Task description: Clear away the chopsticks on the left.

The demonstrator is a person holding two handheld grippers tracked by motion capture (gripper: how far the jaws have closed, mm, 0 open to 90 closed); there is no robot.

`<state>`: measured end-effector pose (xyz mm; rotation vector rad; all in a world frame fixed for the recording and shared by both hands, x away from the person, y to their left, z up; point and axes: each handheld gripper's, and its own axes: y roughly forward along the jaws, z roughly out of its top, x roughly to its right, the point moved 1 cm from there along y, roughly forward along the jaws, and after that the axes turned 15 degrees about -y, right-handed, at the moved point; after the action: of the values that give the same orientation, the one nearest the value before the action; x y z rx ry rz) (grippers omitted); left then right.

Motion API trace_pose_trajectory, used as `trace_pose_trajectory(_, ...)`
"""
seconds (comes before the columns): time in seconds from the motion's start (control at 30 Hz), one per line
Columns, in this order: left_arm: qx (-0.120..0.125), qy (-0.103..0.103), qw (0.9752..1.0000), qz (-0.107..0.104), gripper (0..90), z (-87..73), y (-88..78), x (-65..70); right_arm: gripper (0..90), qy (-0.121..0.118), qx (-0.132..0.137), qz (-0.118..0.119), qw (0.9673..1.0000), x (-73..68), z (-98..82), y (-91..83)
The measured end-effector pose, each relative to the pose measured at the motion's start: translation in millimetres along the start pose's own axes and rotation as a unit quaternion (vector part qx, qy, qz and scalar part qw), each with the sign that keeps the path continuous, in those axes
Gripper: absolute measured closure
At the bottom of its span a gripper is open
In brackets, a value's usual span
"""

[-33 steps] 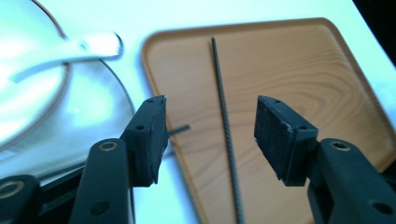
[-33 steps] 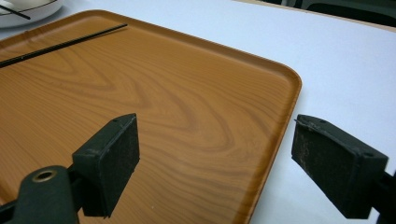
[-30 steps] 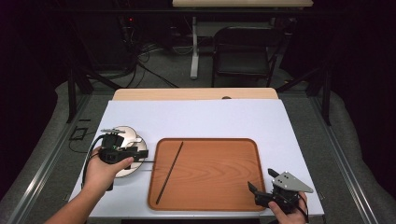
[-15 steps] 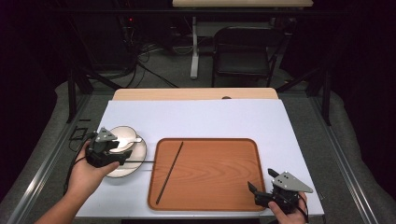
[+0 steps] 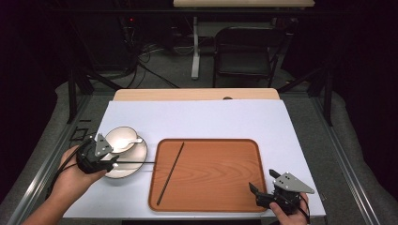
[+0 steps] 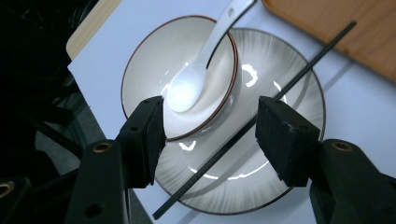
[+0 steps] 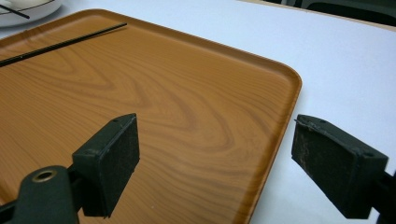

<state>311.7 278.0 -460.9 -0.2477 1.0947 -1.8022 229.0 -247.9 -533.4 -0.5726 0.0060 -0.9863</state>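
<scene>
Item, my left claw (image 6: 210, 135), jaws apart over a white bowl (image 6: 180, 74) holding a spoon (image 6: 196, 70), on a plate (image 6: 280, 154) crossed by one black chopstick (image 6: 252, 126); another chopstick (image 5: 170, 173) in the tray (image 5: 220, 187).

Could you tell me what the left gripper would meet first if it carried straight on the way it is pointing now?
Most likely the black chopstick lying across the plate, with the bowl beside it. The left gripper has open fingers over both; depth is hard to judge.
</scene>
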Motion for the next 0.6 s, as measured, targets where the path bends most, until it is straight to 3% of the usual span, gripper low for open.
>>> trace_pose_trajectory(0.1, -0.008, 0.02, 0.9998, 0.005, 42.6, -3.4, 1.8, 1.9, 14.8, 0.0, 0.0, 0.0, 1.0, 0.0, 0.0, 0.0)
trace_pose_trajectory(0.23, -0.009, 0.077, 0.997, 0.002, 42.5, -9.3, 6.4, 4.2, 14.8, 0.0, -0.001, 0.0, 1.0, -0.2, 0.2, 0.1)
trace_pose_trajectory(0.27, -0.01, 0.099, 0.995, 0.003, 42.5, -10.6, 7.5, 4.4, 14.8, 0.0, -0.001, 0.0, 1.0, -0.1, 0.2, 0.2)
trace_pose_trajectory(0.4, -0.023, 0.152, 0.988, 0.01, 48.8, -18.2, 12.5, 6.2, 14.8, 0.0, 0.0, 0.0, 1.0, 0.0, 0.0, 0.0)
trace_pose_trajectory(0.47, -0.024, 0.152, 0.988, 0.008, 49.1, -20.3, 14.4, 6.7, 14.8, 0.0, 0.0, 0.0, 1.0, 0.1, 0.0, 0.0)
trace_pose_trajectory(0.6, -0.029, 0.179, 0.9835, 0.004, 52.8, -26.7, 20.0, 6.6, 14.8, 0.0, 0.0, 0.0, 1.0, -0.1, 0.0, 0.0)
